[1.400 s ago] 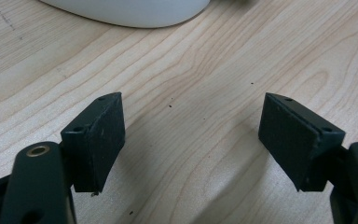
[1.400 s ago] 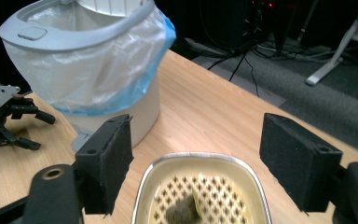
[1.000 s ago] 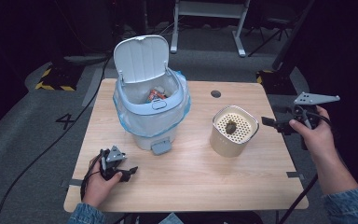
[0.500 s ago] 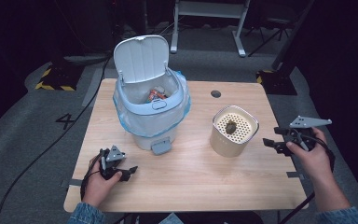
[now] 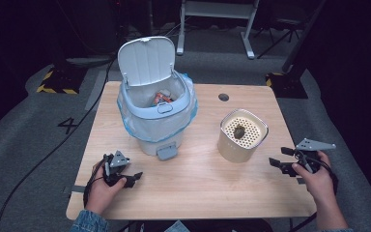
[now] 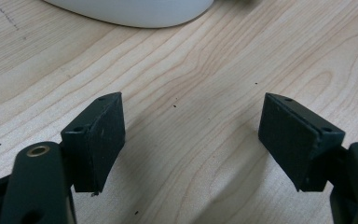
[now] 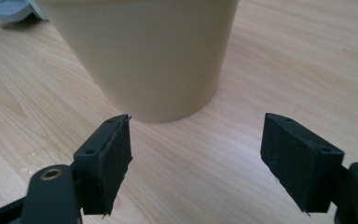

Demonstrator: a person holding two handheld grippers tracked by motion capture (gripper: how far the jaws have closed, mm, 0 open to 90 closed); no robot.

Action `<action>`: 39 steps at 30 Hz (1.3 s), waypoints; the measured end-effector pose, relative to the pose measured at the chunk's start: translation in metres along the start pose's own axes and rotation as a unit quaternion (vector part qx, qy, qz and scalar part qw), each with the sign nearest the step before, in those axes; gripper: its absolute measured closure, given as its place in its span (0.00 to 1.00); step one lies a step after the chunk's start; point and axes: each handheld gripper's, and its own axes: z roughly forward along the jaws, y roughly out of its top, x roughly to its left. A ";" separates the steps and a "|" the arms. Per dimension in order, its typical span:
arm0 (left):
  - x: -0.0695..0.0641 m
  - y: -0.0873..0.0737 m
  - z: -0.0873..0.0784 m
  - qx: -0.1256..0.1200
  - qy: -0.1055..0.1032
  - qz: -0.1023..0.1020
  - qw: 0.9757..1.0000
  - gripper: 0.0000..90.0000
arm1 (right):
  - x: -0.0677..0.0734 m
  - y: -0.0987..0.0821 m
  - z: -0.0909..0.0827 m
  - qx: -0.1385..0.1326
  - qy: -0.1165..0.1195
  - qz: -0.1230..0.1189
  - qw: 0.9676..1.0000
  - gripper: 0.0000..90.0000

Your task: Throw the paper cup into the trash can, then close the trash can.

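High view: the tan cup (image 5: 242, 137) stands upright on the wooden table (image 5: 198, 193). It has a lid full of little holes, and a small dark lump (image 5: 239, 130) sits on top of that lid. The cup looks like the thing being worked on, because the right gripper (image 5: 279, 164) points straight at it from the cup's right side. That gripper is near the cup but does not touch it. Its jaws have just been opening and stand apart with nothing between them, most likely so they can go around the cup's wall.

In the right gripper view, the cup (image 7: 142, 56) is just ahead of the two black pads (image 7: 112, 158), a bit off to one side.

To the left of the cup is the bin (image 5: 157, 116). Its lid is flipped up, so things can drop in, and some trash lies inside. A blue bag lines its rim.

Farther left of the cup, the left gripper (image 5: 128, 178) rests low on the table near the bin's foot pedal (image 5: 166, 152). Its jaws are wide and hold nothing, as if waiting its turn.
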 end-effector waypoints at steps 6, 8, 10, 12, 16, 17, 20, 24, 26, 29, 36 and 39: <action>0.000 0.000 0.000 -0.001 -0.002 -0.004 1.000 0.26 | 0.000 -0.023 0.011 0.012 -0.003 -0.001 1.000 0.27; 0.000 0.000 0.000 -0.001 -0.001 -0.003 1.000 0.26 | 0.001 -0.028 0.013 0.013 -0.008 -0.006 1.000 0.26; 0.000 0.000 0.000 0.000 0.000 -0.002 1.000 0.26 | 0.003 -0.033 0.016 0.013 -0.010 -0.012 1.000 0.25; 0.000 0.000 0.000 -0.001 -0.002 -0.004 1.000 0.26 | 0.005 -0.036 0.020 0.018 -0.011 -0.015 1.000 0.25; 0.000 0.000 0.000 0.000 -0.001 -0.002 1.000 0.26 | 0.008 -0.041 0.027 0.020 -0.017 -0.025 0.999 0.23; 0.000 0.000 0.000 0.001 0.000 -0.001 1.000 0.26 | 0.009 -0.042 0.028 0.019 -0.017 -0.026 0.999 0.23; 0.000 0.000 0.000 0.001 0.000 0.000 1.000 0.26 | 0.011 -0.047 0.034 0.028 -0.015 -0.031 0.999 0.22; -0.001 0.000 0.000 -0.001 -0.001 -0.004 1.000 0.26 | 0.012 -0.052 0.038 0.049 -0.020 -0.044 0.998 0.20; -0.001 0.000 0.000 0.000 0.001 -0.001 1.000 0.26 | 0.010 -0.055 0.040 0.038 -0.019 -0.027 0.999 0.16; -0.001 0.000 0.000 0.000 0.002 -0.004 1.000 0.26 | 0.010 -0.056 0.040 0.033 -0.018 -0.025 0.999 0.16; -0.002 0.001 -0.002 -0.007 0.001 -0.021 1.000 0.31 | 0.010 -0.056 0.040 0.033 -0.018 -0.025 0.999 0.16; -0.002 0.007 -0.012 -0.020 0.000 -0.024 1.000 0.31 | 0.010 -0.056 0.040 0.033 -0.018 -0.025 0.999 0.16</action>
